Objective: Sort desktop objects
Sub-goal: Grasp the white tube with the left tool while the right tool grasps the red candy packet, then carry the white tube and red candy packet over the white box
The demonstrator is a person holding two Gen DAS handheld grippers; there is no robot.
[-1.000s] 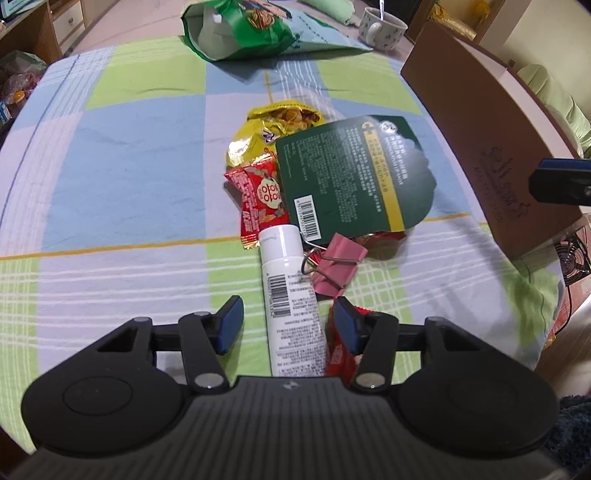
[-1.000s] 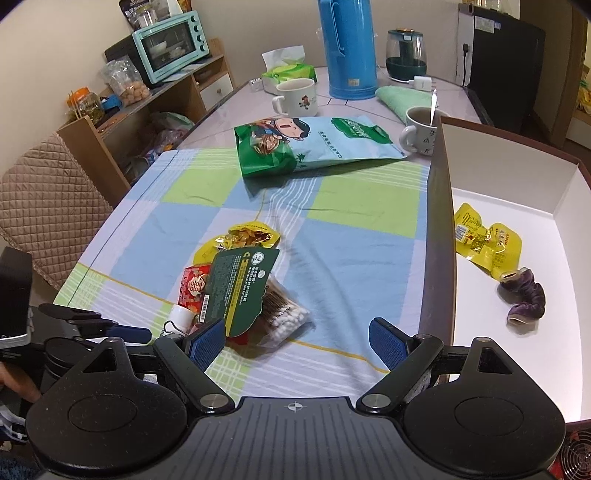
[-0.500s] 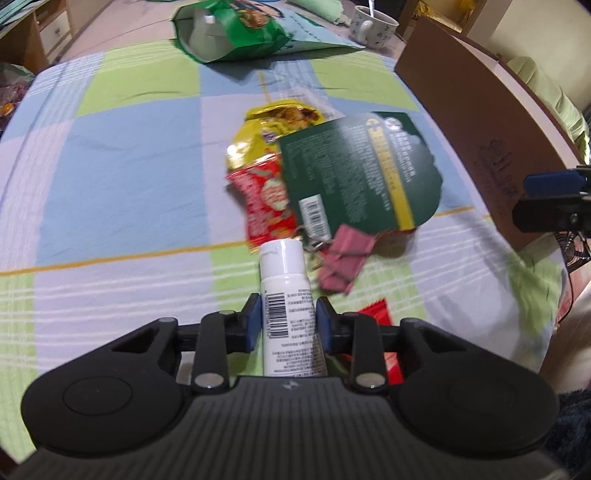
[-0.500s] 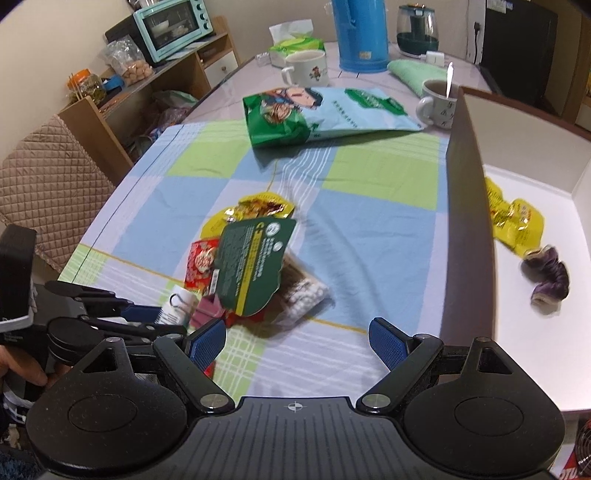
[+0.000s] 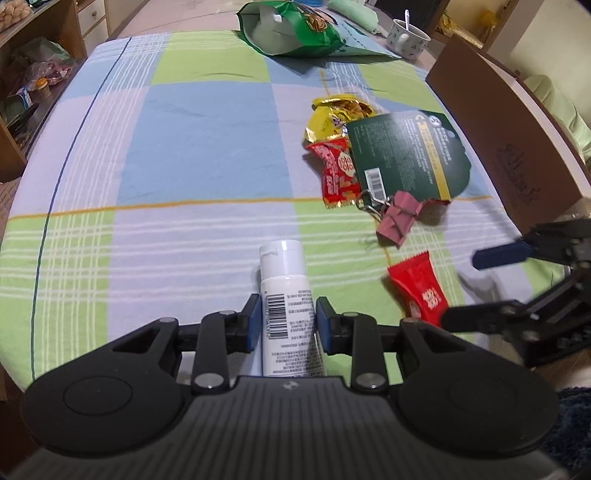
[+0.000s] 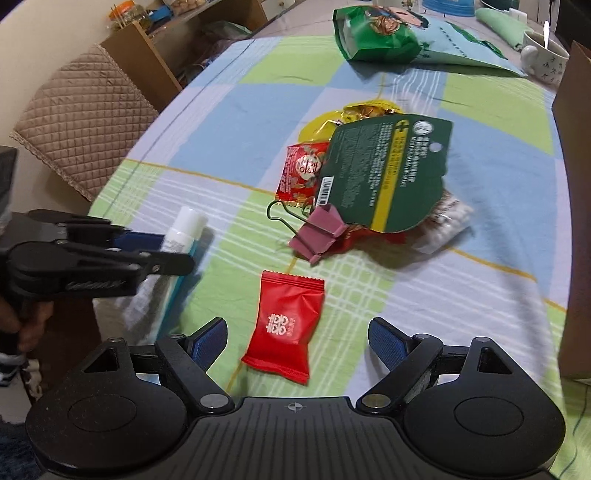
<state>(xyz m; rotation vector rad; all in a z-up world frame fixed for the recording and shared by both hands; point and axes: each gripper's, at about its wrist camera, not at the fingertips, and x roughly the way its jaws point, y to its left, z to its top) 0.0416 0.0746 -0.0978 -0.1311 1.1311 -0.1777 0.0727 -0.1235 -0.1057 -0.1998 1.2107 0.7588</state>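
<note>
My left gripper (image 5: 284,314) is shut on a white tube (image 5: 286,295) with a barcode, held near the front of the checked cloth; the tube also shows in the right wrist view (image 6: 183,230). My right gripper (image 6: 297,338) is open, its jaws either side of a red candy packet (image 6: 286,325), also seen in the left wrist view (image 5: 419,286). Beyond lie a pink binder clip (image 6: 317,232), a dark green card packet (image 6: 384,173), a red snack packet (image 6: 301,171) and a yellow snack packet (image 5: 338,116).
A brown cardboard box (image 5: 509,136) stands along the right side. A large green bag (image 5: 295,29) and a cup with a spoon (image 5: 408,37) sit at the far end. A quilted chair (image 6: 81,118) and wooden shelves (image 6: 147,62) are left of the table.
My left gripper closed on the white tube and pulled it back and left from the pile. My right gripper moved down and left to the red candy packet.
</note>
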